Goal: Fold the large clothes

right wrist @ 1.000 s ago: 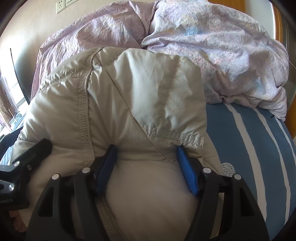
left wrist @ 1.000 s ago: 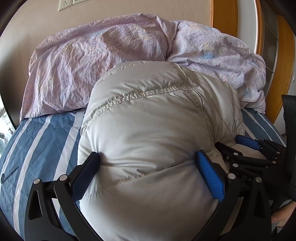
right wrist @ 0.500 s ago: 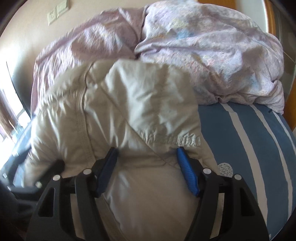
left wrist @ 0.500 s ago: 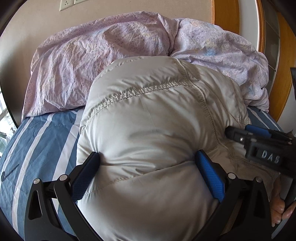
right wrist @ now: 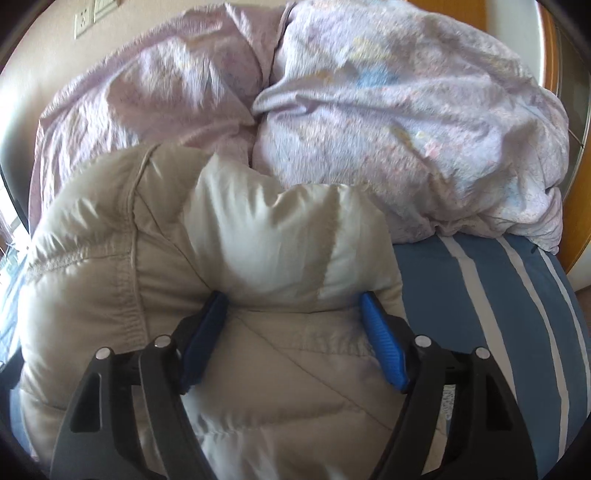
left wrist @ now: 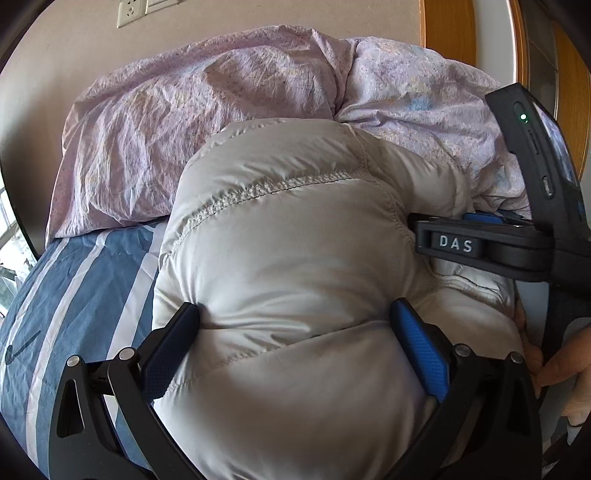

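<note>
A puffy pale grey down jacket [left wrist: 288,240] lies bunched on the bed. My left gripper [left wrist: 295,321] straddles its near bulge with both blue pads pressed into the padding, shut on it. The right gripper's finger [left wrist: 458,242] rests against the jacket's right side, and a hand [left wrist: 561,369] holds its handle. In the right wrist view the jacket [right wrist: 129,277] fills the left and centre. My right gripper [right wrist: 291,306] has its jaws opening, with a folded roll of the jacket still between the pads and touching them.
A crumpled lilac quilt [left wrist: 184,110] is heaped at the head of the bed, also seen as the quilt [right wrist: 406,110]. The blue and white striped sheet [left wrist: 74,295] lies bare left of the jacket, and the sheet [right wrist: 480,314] right of it. A wooden frame [left wrist: 447,29] stands behind.
The right gripper has moved up and further across the left wrist view. The jacket's flap has bunched into a thicker roll ahead of its pads, which stand slightly wider. The left gripper has stayed put.
</note>
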Tool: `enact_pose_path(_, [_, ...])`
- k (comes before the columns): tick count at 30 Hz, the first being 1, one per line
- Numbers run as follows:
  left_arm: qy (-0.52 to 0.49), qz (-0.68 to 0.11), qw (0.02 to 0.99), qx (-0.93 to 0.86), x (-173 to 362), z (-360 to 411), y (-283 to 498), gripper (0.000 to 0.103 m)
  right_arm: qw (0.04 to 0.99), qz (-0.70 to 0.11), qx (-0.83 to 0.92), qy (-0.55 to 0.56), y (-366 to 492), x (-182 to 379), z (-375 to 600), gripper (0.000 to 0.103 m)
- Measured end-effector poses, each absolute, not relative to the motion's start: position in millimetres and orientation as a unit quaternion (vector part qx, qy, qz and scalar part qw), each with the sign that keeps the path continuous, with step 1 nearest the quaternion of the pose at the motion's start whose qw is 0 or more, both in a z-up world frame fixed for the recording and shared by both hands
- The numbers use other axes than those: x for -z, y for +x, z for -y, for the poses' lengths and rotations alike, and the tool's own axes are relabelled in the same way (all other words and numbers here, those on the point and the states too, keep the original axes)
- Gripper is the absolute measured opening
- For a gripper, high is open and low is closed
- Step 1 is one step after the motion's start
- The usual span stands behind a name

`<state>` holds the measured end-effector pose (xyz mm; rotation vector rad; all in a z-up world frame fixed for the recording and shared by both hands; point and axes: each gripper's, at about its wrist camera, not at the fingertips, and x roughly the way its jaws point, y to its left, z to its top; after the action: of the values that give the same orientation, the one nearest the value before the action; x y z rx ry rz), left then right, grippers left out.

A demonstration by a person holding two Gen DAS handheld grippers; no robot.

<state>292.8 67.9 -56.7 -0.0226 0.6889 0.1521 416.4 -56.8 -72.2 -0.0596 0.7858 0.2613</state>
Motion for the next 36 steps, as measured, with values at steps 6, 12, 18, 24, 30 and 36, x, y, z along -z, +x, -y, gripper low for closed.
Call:
enact_pose_path(6, [0.005, -0.333, 0.939, -0.084, 55.7, -59.3, 296.2, 0.102, 0.907, -0.395, -0.146, -0.022, 432.1, 92.0, 60.7, 0.081])
enact_pose_path(12, [-0.006, -0.333, 0.94, -0.077, 28.6, -71.5, 287.3, 0.102, 0.907, -0.394, -0.151, -0.004, 428.7, 89.8, 72.1, 0.08])
enact_pose_path(18, [0.015, -0.32, 0.94, -0.117, 16.3, -89.3, 302.4, 0.102, 0.914, -0.36, -0.186, 0.014, 399.1, 74.4, 93.8, 0.077])
enact_pose_path(24, [-0.026, -0.327, 0.94, -0.098, 37.0, -98.7, 314.6, 0.102, 0.909, -0.376, -0.18, 0.001, 406.9, 81.0, 86.0, 0.082])
enact_pose_path(30, [-0.049, -0.323, 0.94, -0.099, 54.0, -99.6, 319.8, 0.102, 0.907, -0.378, -0.184, 0.014, 414.9, 94.7, 85.7, 0.084])
enact_pose_path(36, [-0.052, -0.31, 0.943, -0.108, 63.0, -99.4, 320.2, 0.102, 0.905, -0.379, -0.19, 0.031, 421.6, 104.3, 87.2, 0.084])
